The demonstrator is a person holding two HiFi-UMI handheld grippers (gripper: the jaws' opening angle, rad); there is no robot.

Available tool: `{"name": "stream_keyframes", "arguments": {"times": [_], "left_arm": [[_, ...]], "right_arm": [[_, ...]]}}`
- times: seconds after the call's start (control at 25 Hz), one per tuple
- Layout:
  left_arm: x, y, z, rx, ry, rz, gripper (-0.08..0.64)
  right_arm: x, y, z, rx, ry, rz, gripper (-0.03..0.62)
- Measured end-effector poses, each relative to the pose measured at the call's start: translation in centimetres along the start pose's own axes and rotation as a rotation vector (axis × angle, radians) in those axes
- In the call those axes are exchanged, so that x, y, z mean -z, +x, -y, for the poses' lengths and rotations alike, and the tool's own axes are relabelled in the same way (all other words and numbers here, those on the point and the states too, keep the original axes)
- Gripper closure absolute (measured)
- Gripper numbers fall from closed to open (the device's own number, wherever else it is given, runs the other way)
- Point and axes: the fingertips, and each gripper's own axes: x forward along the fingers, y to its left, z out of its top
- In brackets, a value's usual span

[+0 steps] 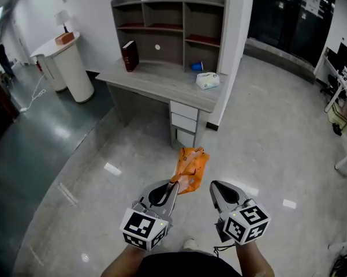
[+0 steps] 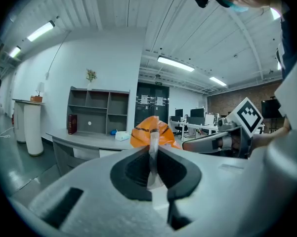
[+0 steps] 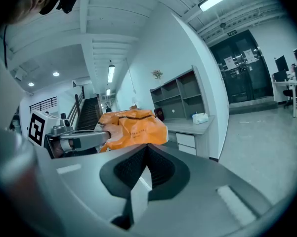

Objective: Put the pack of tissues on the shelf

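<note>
My left gripper is shut on the clear edge strip of an orange soft plastic pack of tissues, which hangs in the air over the floor. In the left gripper view the strip sits pinched between the jaws and the orange pack bulges beyond them. My right gripper is beside it on the right, shut with nothing in it; its jaws meet in the right gripper view, with the orange pack just to their left. The grey shelf stands on a desk ahead.
On the desk lie a white and teal pack, a dark red book and a small blue thing. Drawers hang under the desk's right end. A white round pedestal stands at left. Office chairs are at far right.
</note>
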Motion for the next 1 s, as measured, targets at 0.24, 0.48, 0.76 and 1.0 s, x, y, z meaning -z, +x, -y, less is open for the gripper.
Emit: {"name": "stream_keyframes", "arguments": {"times": [0.24,0.48,0.76,1.0], "left_arm": [[0.4,0.8,2.5,-0.024,0.004,0.009,0.558],[0.5,0.8,3.1,-0.039,0.009,-0.005,0.558],[0.5,1.7,2.7,-0.057,0.011,-0.009,0.558],[0.5,3.8,2.1,-0.047,0.010,-0.008,0.558]], "right_arm": [[0.7,-2.3,1.3,-0.018,-0.009,0.001,0.591],[1.1,-2.8,1.6,-0.028,0.005,-0.004,0.591],[1.0,-2.4,2.5,-0.035,0.010,-0.002,0.591],[0.7,-1.7,4.3,-0.014,0.015,-0.008,0.591]]}}
